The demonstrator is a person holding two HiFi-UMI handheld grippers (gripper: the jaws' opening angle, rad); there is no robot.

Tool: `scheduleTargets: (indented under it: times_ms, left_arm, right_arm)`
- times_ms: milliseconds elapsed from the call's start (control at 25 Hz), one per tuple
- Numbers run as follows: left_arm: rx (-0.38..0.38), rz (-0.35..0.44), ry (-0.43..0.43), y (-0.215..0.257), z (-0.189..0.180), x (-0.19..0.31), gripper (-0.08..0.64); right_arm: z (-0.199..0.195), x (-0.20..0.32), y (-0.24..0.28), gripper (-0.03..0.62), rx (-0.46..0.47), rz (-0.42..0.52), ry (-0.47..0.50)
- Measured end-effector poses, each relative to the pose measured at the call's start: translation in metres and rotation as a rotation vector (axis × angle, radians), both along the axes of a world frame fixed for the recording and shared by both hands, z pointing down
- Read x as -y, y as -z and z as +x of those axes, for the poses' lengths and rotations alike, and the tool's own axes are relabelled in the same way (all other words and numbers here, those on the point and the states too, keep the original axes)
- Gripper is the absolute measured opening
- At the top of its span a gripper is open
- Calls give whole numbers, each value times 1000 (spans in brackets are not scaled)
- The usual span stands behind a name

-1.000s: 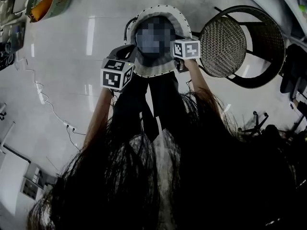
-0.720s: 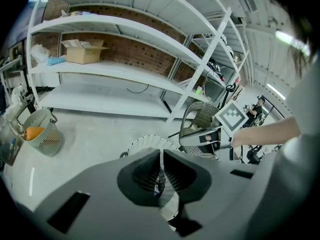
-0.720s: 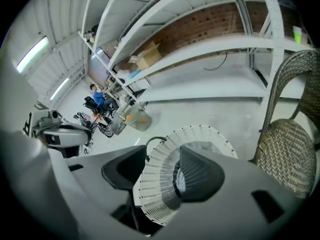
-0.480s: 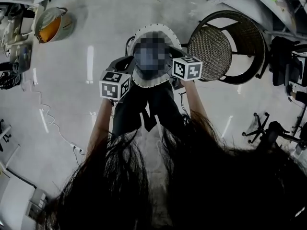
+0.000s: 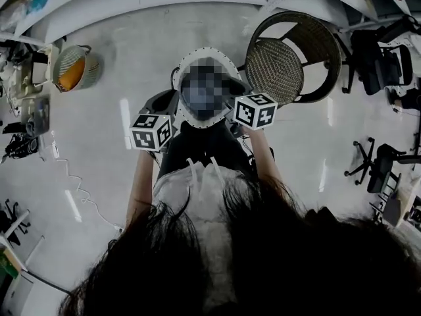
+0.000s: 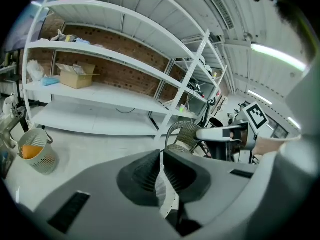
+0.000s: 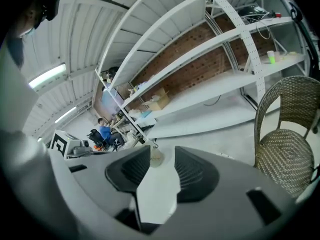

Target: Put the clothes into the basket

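- The white garment (image 5: 206,52), its rim edged with dark dots, hangs just beside the wicker chair (image 5: 283,61), on the chair's left in the head view. Its middle cannot be made out.
- The left gripper (image 6: 161,159) has its jaws nearly together, pinching a thin fold of that dotted edge.
- The right gripper (image 7: 162,160) has just been closing its jaws; white cloth fills the gap between them and is clamped.
- The basket (image 5: 92,72) stands on the floor well apart from the chair, far past the garment. Something orange lies inside it, too small to name.
- Dark hair (image 5: 263,255) covers the lower head view.
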State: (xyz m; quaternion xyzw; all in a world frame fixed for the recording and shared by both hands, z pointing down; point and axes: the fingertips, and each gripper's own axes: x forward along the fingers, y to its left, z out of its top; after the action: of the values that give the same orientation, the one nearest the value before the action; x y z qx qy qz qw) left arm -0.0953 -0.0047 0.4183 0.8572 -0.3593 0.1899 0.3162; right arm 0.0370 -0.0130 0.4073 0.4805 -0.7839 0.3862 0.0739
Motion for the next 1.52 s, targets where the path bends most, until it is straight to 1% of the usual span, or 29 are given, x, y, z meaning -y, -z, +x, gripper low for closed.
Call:
scheduleTargets:
  times_ms: [160,360,480,560,760,920,1040,1320,1520]
  left_arm:
    - [-37,20,-32,18,-5,-6,34]
    - [-39,47,-113,27,4,-16,34]
    - [-36,47,-154,29,11,-30,34]
    - [-37,46,-167,30,16,-39,34]
    - [-47,35,-163,33,27,-57,34]
    - [-37,21,-156,30,35,-67,34]
    - [-35,30,-146,33,43,-72,34]
    - [-50,80,-123,57,66,-103,34]
    - [-47,96,-115,68,82,-146,34]
  right_arm:
    - [-6,-21,21,153,11,29,-56]
    - [-6,-49,35,130,41,50,-138]
    - [-9,-72,37,118,62,34,-153]
    - [-7,-84,37,114,58,21,-151]
    - [1,-98,44,101,46,8,-131]
    - [6,-102,52,97,42,15,-109]
    - [11,-110,59,92,44,25,-93]
    - [25,-161,67,87,43,43,-58]
    - [35,-204,70,84,54,61,-45]
